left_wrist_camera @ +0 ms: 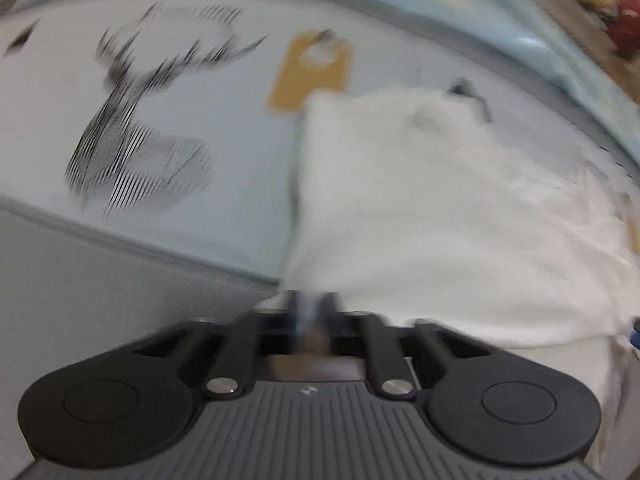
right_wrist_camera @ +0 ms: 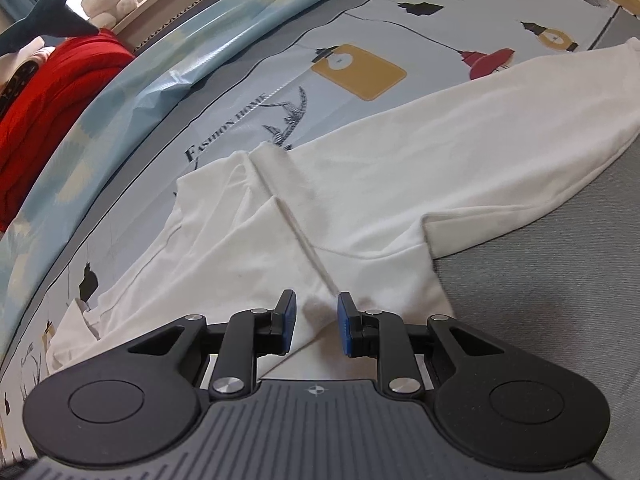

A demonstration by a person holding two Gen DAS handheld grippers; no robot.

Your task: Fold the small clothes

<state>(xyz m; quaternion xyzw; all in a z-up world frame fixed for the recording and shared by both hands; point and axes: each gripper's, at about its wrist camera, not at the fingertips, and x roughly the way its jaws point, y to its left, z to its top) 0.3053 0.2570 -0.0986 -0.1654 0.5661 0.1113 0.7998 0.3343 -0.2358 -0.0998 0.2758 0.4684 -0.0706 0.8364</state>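
Evidently a fold is under way: the white cotton garment (right_wrist_camera: 380,184) lies on the printed bedsheet (right_wrist_camera: 360,28). The left gripper (left_wrist_camera: 310,308) is pinched, apparently on its edge, blurred. The right gripper (right_wrist_camera: 317,322) straddles a ridge, jaws parted; closing comes next.

Shirt (right_wrist_camera: 360,184) lies on the bedsheet (right_wrist_camera: 248,92); pillow (right_wrist_camera: 44,96), apparently, beyond its left edge.

A red blanket (right_wrist_camera: 48,92) is lying beside a white teddy bear (right_wrist_camera: 108,0) and a dark toy shark (right_wrist_camera: 44,20), past the printed bed sheet (right_wrist_camera: 360,32).
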